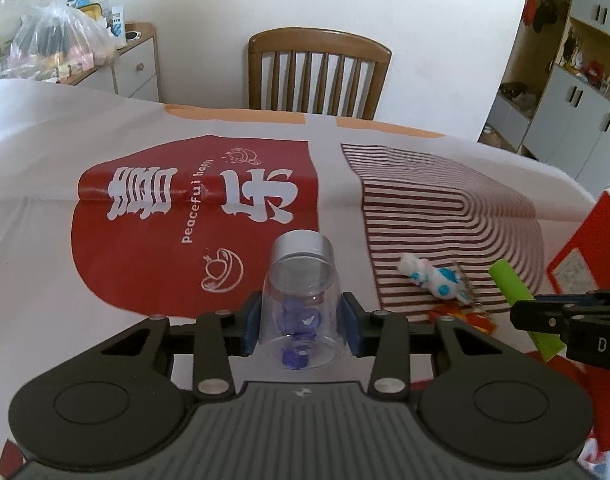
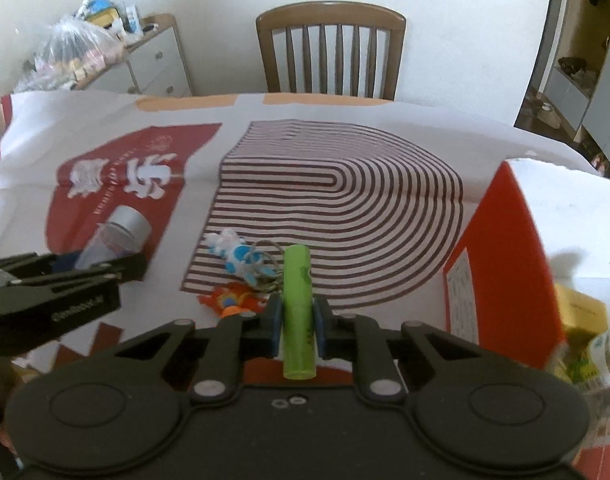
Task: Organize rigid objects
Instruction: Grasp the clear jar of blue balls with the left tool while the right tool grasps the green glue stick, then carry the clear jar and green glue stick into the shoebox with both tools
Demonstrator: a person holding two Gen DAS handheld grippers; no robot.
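Observation:
A clear plastic jar [image 1: 299, 304] with a silver lid and purple pieces inside lies between the blue pads of my left gripper [image 1: 301, 326], which is shut on it. The same jar [image 2: 117, 236] shows at the left of the right wrist view, with the left gripper [image 2: 65, 276] on it. My right gripper [image 2: 298, 322] is shut on a green tube [image 2: 299, 312] that points away from me. The green tube [image 1: 525, 304] and the right gripper [image 1: 561, 320] appear at the right edge of the left wrist view. A white-and-blue figure keychain [image 2: 237, 258] and an orange-red figure [image 2: 235, 298] lie on the cloth.
A red box [image 2: 501, 264] stands at the right, with yellow-green packets [image 2: 585, 332] beyond it. The table carries a white cloth with a red print [image 1: 193, 216] and a striped print [image 2: 337, 208]. A wooden chair [image 2: 331, 48] stands at the far edge.

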